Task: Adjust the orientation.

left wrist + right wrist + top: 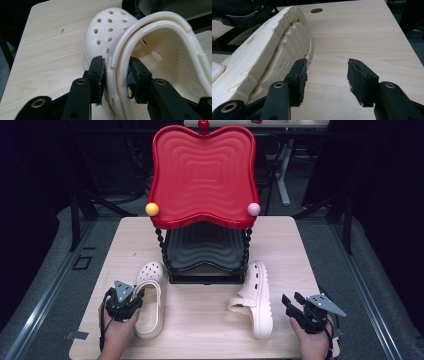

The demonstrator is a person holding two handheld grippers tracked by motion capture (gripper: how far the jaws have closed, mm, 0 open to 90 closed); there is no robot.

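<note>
Left clog sits upright on the desk in front of the red-topped stand, and the left gripper has its jaws straddling the side wall and folded-down strap, pads touching the rim on both sides. Foam like this looks light and springy, so a firm pinch on that doubled wall should hold best. Right clog lies on its side; the right gripper waits beside its sole, jaws wide, empty
</note>
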